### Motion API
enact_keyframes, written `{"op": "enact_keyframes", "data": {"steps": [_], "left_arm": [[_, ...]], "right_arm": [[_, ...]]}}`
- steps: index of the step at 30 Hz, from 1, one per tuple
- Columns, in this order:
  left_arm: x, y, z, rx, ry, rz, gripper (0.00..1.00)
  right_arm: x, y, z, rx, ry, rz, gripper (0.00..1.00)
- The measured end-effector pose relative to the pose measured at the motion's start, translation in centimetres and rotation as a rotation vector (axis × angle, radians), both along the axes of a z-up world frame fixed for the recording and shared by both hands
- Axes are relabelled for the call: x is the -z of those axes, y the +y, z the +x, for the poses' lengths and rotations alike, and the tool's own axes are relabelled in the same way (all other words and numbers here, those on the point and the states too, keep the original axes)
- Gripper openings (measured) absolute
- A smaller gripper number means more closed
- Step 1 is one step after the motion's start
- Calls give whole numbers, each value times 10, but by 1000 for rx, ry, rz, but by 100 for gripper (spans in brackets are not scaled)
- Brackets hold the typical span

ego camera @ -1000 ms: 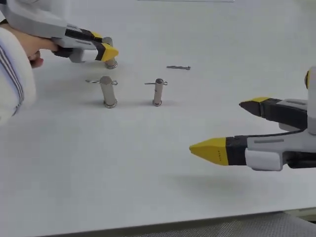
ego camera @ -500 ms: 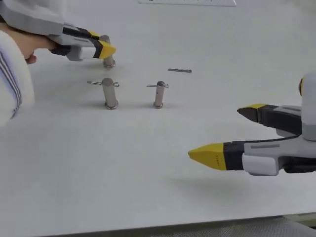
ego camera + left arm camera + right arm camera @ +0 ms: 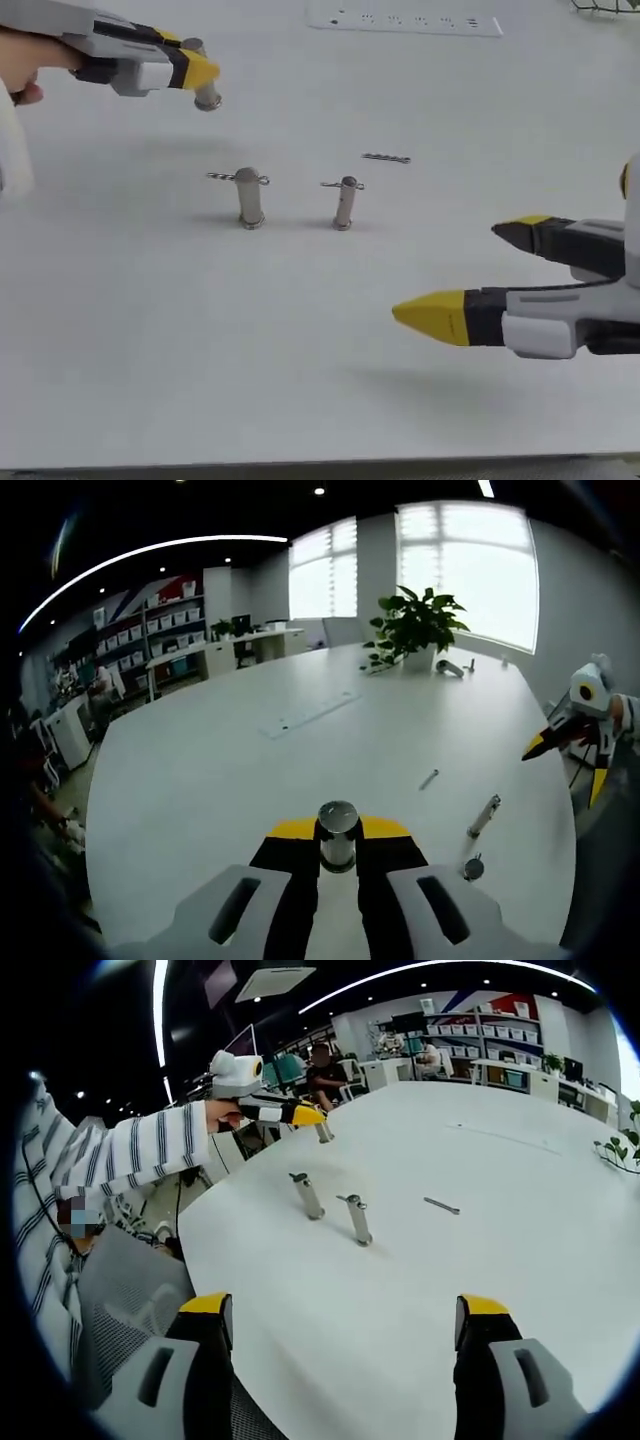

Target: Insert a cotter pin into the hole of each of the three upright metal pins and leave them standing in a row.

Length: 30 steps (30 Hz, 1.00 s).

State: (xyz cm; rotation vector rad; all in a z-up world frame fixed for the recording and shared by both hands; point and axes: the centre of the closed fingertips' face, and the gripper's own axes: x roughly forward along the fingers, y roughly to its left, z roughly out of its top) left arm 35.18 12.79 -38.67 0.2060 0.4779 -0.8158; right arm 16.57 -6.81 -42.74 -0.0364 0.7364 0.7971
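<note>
My left gripper [image 3: 203,74] is at the far left, shut on a bare metal pin [image 3: 205,88] held above the white table [image 3: 200,340]. From the left gripper view, that pin [image 3: 338,836] stands upright between the yellow fingertips. Two more metal pins [image 3: 250,200] [image 3: 345,204] stand upright side by side, each with a cotter pin through its top. A loose cotter pin [image 3: 387,158] lies behind them to the right. My right gripper [image 3: 445,272] hovers open at the near right, nothing between its jaws.
A white power strip [image 3: 405,20] lies at the table's far edge. A potted plant [image 3: 415,630] stands at the far end in the left gripper view. A person's striped sleeve [image 3: 130,1155] reaches in from the left.
My left gripper has lifted the third metal pin off the table and carried it up and slightly away. The right gripper has stayed open in place. The head camera has tilted.
</note>
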Motion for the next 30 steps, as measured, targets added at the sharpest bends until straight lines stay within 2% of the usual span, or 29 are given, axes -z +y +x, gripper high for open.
{"op": "enact_keyframes", "data": {"steps": [2, 8, 11, 13, 17, 20, 24, 28, 30], "left_arm": [[-4, 1, -6, -3, 4, -4, 9], [-15, -4, -29, 50, -19, 13, 9], [-20, -8, -41, 72, -29, 4, 9], [-22, -15, -55, 94, -26, -15, 9], [-23, -29, -79, 137, -32, -25, 9], [-23, -40, -95, 167, -28, -28, 9], [-17, -55, -118, 217, -23, -9, 9], [-10, -68, -135, 251, 1, -22, 9], [-3, -74, -141, 264, 8, -15, 9]], "right_arm": [[-2, 1, 0, 1, -5, 3, 91], [-6, 2, -2, -6, -21, 2, 91], [-6, 1, -2, -3, -27, 3, 91], [-7, 1, -3, 0, -31, 4, 91], [-9, 1, -5, 1, -36, 6, 91], [-10, 0, -6, 1, -39, 6, 91], [-11, 0, -8, 0, -40, 6, 91], [-11, 0, -10, 1, -42, 10, 90], [-12, 1, -11, 0, -42, 11, 90]]}}
